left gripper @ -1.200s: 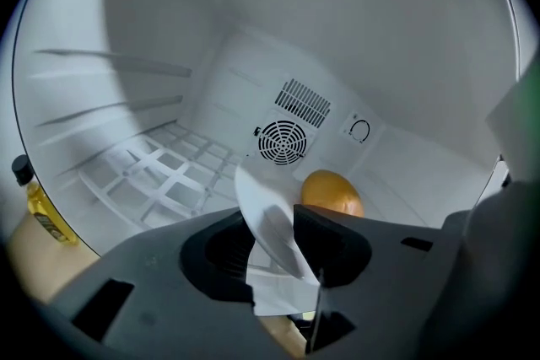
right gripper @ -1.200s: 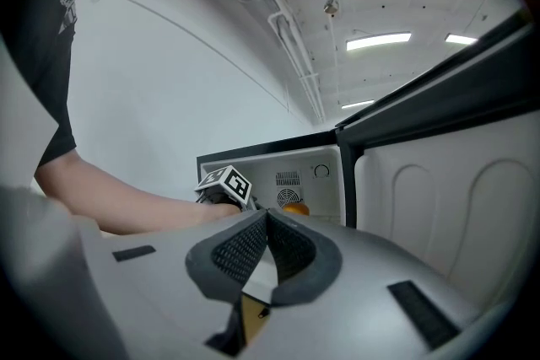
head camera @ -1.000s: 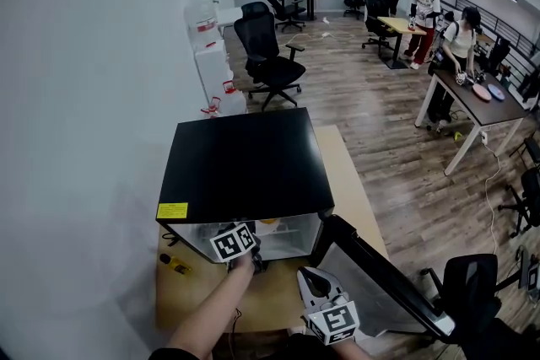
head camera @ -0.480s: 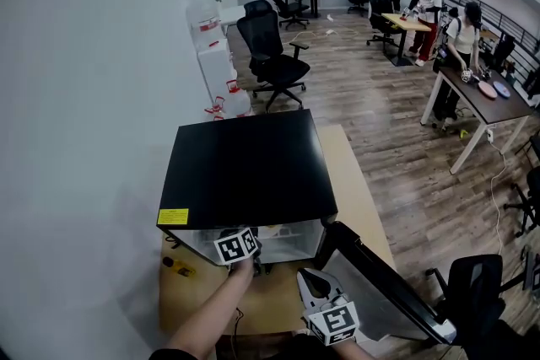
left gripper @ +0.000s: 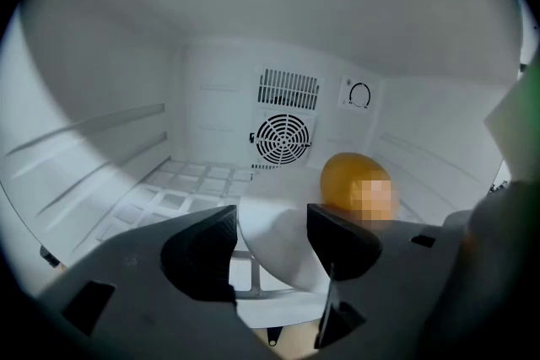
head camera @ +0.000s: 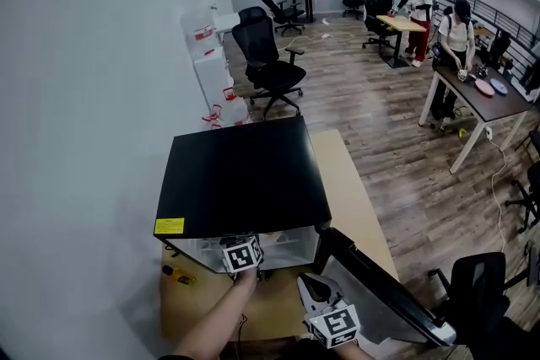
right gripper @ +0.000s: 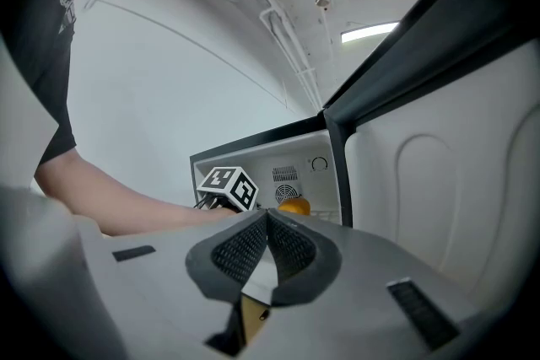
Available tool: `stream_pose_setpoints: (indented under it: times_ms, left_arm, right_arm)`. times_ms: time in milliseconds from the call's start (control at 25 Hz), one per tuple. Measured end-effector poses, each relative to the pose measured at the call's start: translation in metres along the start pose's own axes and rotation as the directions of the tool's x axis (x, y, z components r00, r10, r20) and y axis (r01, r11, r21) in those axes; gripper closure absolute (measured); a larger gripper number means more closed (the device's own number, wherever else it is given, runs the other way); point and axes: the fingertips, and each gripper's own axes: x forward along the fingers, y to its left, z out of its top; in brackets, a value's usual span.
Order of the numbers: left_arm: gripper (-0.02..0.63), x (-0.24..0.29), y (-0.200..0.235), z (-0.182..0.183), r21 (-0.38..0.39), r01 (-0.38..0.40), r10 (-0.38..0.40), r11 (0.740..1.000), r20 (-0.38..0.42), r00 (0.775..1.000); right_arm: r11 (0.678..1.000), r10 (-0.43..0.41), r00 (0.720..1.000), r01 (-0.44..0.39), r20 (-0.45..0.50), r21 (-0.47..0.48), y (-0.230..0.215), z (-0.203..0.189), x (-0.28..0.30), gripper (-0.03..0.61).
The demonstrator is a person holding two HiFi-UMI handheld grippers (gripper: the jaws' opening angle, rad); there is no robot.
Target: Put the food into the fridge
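Note:
A black mini fridge (head camera: 240, 173) stands on a wooden table with its door (head camera: 380, 291) swung open to the right. My left gripper (head camera: 243, 255) reaches into the fridge mouth. Inside, an orange round food (left gripper: 350, 181) rests toward the back right, on or just behind a white plate (left gripper: 278, 253). The plate's rim lies between the left gripper's (left gripper: 272, 219) jaws, which are opening with a gap around it. My right gripper (head camera: 310, 282) hovers in front of the fridge, shut (right gripper: 267, 223) on nothing. From there I also see the orange food (right gripper: 293, 205).
A yellow-and-black tool (head camera: 177, 274) lies on the table left of the fridge. A white wall runs along the left. Office chairs (head camera: 268, 67), desks and several people stand farther back on the wood floor.
The left gripper's marker cube sits slightly lower at the fridge mouth. The right gripper has stayed in place.

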Motion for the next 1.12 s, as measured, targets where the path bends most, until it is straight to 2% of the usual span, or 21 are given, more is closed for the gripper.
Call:
stream_pose_setpoints:
  times_ms: [480,800,1000,1120]
  left_arm:
    - [0.368,0.005,0.005,0.002,-0.043,-0.065,0.065,0.997,-0.007,0.998]
    - [0.369,0.002,0.009,0.003,-0.090,-0.038,0.038,0.995,0.000,0.999]
    - [0.370,-0.019,0.010,0.018,-0.094,0.012,-0.002,0.996,0.099,0.995]
    - [0.368,-0.034,0.008,0.017,-0.099,0.050,-0.039,0.994,0.115,0.993]
  right_arm:
    - [1.000,0.030,0.999,-0.031,0.019,0.007,0.006,0.001,0.008,0.520]
    - [1.000,0.020,1.000,-0.020,-0.009,-0.006,0.011,-0.006,0.005,0.520]
    - [1.000,0.020,1.000,-0.020,-0.013,-0.016,0.025,-0.003,-0.005,0.519]
    - [0.999,0.022,1.000,-0.022,-0.007,-0.025,0.034,-0.002,-0.012,0.519]
